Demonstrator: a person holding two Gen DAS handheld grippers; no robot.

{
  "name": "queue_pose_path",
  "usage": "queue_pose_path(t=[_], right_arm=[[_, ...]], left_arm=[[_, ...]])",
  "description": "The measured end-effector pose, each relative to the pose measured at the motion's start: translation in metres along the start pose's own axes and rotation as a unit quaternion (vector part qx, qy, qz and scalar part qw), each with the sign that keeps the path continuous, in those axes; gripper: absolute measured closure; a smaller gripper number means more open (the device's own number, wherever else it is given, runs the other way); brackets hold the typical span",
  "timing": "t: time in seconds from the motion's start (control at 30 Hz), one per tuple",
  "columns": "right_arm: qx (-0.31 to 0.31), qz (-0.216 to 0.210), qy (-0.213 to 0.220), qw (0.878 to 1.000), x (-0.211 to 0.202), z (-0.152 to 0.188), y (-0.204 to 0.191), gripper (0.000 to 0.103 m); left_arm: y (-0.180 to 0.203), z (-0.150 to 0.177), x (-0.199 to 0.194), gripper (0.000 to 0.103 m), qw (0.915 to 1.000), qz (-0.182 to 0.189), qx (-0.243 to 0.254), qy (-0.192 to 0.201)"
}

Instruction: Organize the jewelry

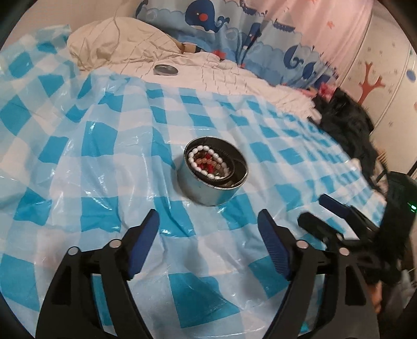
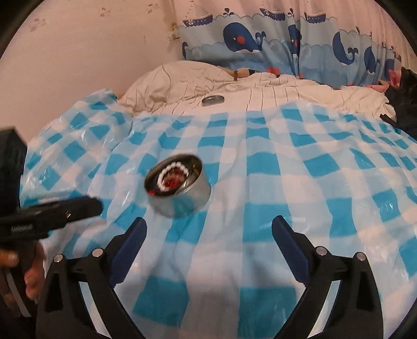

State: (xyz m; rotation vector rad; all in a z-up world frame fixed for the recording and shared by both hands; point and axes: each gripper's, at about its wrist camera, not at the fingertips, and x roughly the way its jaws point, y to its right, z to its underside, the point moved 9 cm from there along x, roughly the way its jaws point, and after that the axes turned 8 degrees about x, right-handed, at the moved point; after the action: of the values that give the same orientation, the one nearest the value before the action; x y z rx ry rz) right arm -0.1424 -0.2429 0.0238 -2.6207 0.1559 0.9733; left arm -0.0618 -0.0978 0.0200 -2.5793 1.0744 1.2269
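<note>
Nearest in the left wrist view, the left gripper (image 1: 208,221) stands with its blue-padded jaws spread wide and nothing between them, hanging above the blue-and-white checked plastic sheet (image 1: 104,146). To its right the right gripper (image 1: 316,208) enters, blurred, also released and empty; its own camera shows its jaws (image 2: 208,229) parted over bare sheet. A person's hand (image 2: 31,273) holds the left tool at the left edge of that view.

Just beyond the left fingertips, near the middle of the sheet, sits an open round metal tin (image 1: 212,172). Inside it lies the jewelry: a white pearl bracelet (image 1: 206,161) coiled around red and tan beads (image 1: 208,163).

Farther off, past the sheet's far edge, the tin's lid (image 1: 166,70) rests on a cream quilt (image 1: 208,70). A whale-print curtain (image 1: 221,23) hangs behind.
</note>
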Motion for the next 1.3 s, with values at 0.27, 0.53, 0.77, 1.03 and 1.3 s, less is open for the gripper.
queue_pose_path(t=[0.27, 0.53, 0.77, 1.03, 1.3], right_arm=[[0.020, 0.017, -0.030, 0.999, 0.021, 0.011, 0.008, 0.008], [0.034, 0.022, -0.046, 0.998, 0.029, 0.017, 0.012, 0.008], [0.031, 0.025, -0.048, 0.998, 0.031, 0.019, 0.012, 0.008], [0.032, 0.030, -0.042, 0.998, 0.031, 0.019, 0.013, 0.008], [0.046, 0.040, -0.012, 0.998, 0.022, 0.007, 0.022, 0.008]], left_arm=[[-0.015, -0.002, -0.004, 0.008, 0.9894, -0.135, 0.052, 0.014], [-0.023, -0.006, -0.006, 0.008, 0.9812, -0.180, 0.069, 0.009], [-0.014, -0.001, 0.003, 0.008, 0.9855, -0.156, 0.068, -0.007], [-0.013, 0.002, 0.001, 0.008, 0.9937, -0.109, 0.026, 0.014], [-0.019, 0.002, 0.001, 0.008, 0.9884, -0.147, 0.038, 0.014]])
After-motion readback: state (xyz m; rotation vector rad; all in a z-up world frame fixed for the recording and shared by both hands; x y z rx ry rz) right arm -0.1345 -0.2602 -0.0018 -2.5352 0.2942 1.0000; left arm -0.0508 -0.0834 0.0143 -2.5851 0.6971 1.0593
